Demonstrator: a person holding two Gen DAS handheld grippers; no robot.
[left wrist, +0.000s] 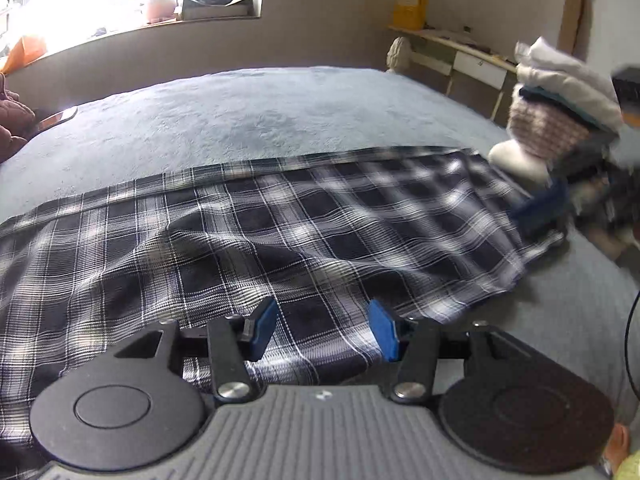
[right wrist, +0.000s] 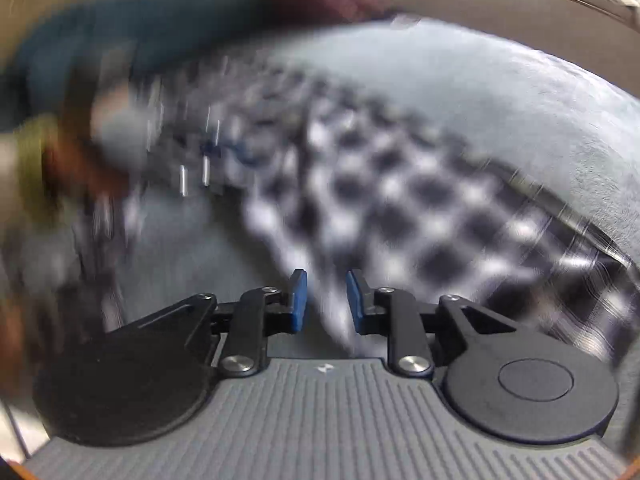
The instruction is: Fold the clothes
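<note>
A black-and-white plaid garment (left wrist: 280, 232) lies spread and wrinkled across the grey bed (left wrist: 256, 120). My left gripper (left wrist: 322, 330) hovers over its near edge, open. The blue pads (left wrist: 264, 328) stand well apart, with the cloth beneath them and nothing pinched. In the left wrist view my right gripper (left wrist: 540, 214) is a blur at the garment's right corner. The right wrist view is heavily smeared. There the right gripper (right wrist: 326, 300) has a narrow gap between its pads. The plaid garment (right wrist: 400, 200) stretches away beyond them, and its edge shows through the gap unpinched.
A stack of folded clothes (left wrist: 560, 100) stands on the bed's right side. A phone (left wrist: 56, 118) and a maroon quilt (left wrist: 12, 120) lie at the far left. Behind are a desk (left wrist: 460, 50), a yellow box (left wrist: 410, 6) and a bright window sill (left wrist: 216, 4).
</note>
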